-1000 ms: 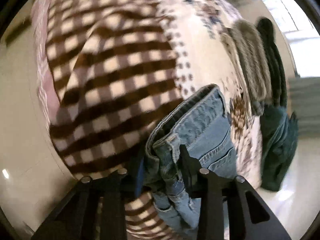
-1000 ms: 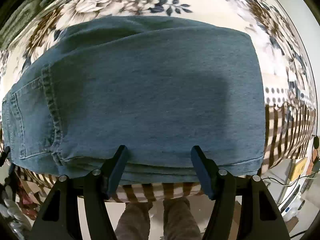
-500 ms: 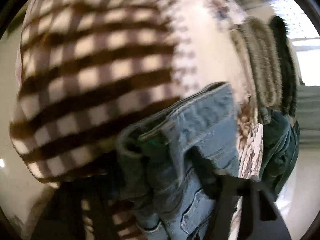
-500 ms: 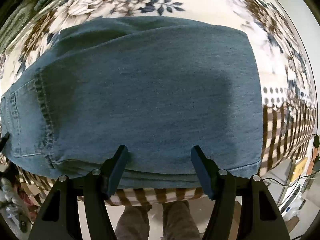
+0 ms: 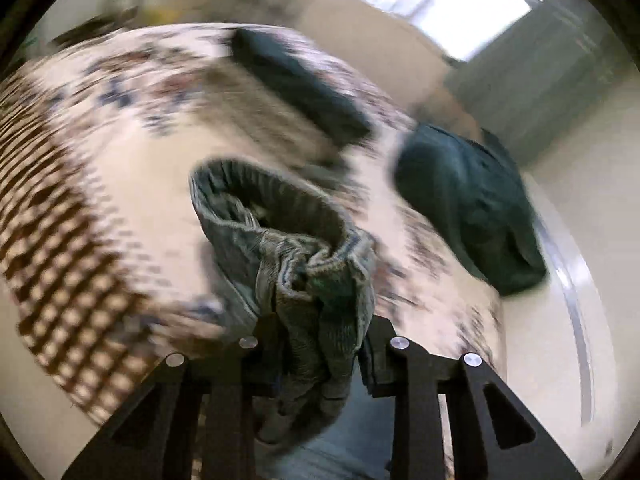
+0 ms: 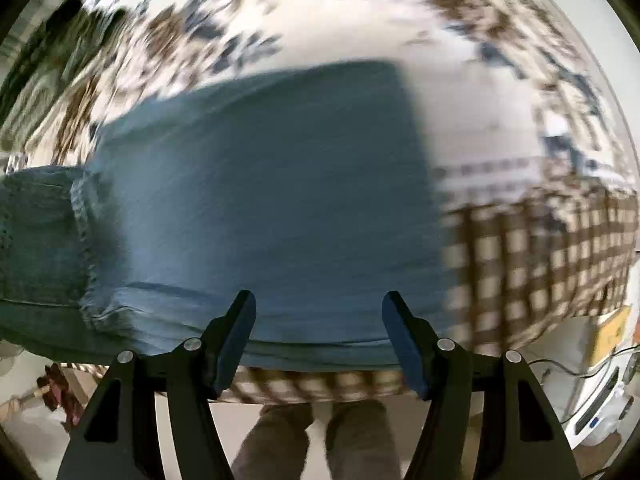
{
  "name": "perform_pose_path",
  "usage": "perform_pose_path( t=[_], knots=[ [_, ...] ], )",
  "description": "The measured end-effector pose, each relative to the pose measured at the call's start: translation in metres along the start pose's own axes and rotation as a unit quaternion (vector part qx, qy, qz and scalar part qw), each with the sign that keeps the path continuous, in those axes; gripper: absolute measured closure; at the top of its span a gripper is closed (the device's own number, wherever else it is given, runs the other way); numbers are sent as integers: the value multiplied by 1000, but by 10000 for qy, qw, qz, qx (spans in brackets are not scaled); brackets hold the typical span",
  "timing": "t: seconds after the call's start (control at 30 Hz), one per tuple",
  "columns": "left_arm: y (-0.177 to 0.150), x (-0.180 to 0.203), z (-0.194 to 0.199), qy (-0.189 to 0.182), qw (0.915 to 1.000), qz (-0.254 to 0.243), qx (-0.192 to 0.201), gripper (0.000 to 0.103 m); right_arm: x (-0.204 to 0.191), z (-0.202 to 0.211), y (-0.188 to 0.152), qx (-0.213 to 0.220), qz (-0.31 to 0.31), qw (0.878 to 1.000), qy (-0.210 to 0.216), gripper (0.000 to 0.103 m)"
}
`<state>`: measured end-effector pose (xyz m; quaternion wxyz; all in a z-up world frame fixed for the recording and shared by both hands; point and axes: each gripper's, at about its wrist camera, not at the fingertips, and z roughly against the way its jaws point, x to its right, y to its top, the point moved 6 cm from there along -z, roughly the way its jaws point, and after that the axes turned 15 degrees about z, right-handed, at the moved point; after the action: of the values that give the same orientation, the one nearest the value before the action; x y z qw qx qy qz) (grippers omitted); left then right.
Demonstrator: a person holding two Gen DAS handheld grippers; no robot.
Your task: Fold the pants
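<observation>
Two grippers visible. Left gripper (image 5: 320, 344) clamped on bunched waistband of the jeans (image 6: 264, 200), lifted off the bedspread (image 6: 320, 12), though blur makes the height unclear. Right gripper (image 6: 318, 320) jaws spread, empty, at the near edge of the flat denim.

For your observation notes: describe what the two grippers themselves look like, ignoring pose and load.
Both the left gripper and right gripper are matte black frames with triangular cut-outs and round silver screw heads. The right gripper's fingers carry dark blue pads. No cables, markings or sleeves show on either.
</observation>
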<state>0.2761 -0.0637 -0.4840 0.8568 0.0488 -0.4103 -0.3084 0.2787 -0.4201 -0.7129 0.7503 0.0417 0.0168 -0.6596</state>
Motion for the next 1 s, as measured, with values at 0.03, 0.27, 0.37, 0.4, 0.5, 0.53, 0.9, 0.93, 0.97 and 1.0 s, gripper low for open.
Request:
perform_pose_path(
  t=[0.03,0.27,0.37,0.4,0.5,0.53,0.9,0.93,0.97,1.0],
  knots=[
    [-12,17,-2,-100,9998,-126,-86,79,15,5,-3,38,-78,10000,-26,35],
    [-165,120,-59,-395,9797,-1377,-1402,79,130,33,-36,178,-889,9959,-40,35],
    [-221,133,-89,-322,9669,-1694,-1880,79,174,37,-47,191,-1187,9927,-88,35],
    [-240,136,-101,-270,9617,-1807,-2043,79,186,36,-51,195,-1283,9915,-89,35],
    [-290,135,-134,85,9429,-2160,-2535,79,215,32,-58,169,-1503,9885,33,35],
    [-304,130,-145,331,9357,-2255,-2694,78,223,31,-57,226,-1580,9870,167,33],
    [-311,155,-108,490,9095,-2784,-3048,26,216,30,-9,819,-1361,9657,2053,0],
    [-307,155,-104,477,9079,-2849,-3039,21,208,27,-1,795,-1222,9629,2270,0],
    [-299,153,-101,516,9056,-2919,-3035,14,198,23,6,759,-1087,9627,2359,0],
    [-287,148,-101,626,9056,-2958,-2974,14,189,18,12,718,-957,9642,2365,0]
  ],
)
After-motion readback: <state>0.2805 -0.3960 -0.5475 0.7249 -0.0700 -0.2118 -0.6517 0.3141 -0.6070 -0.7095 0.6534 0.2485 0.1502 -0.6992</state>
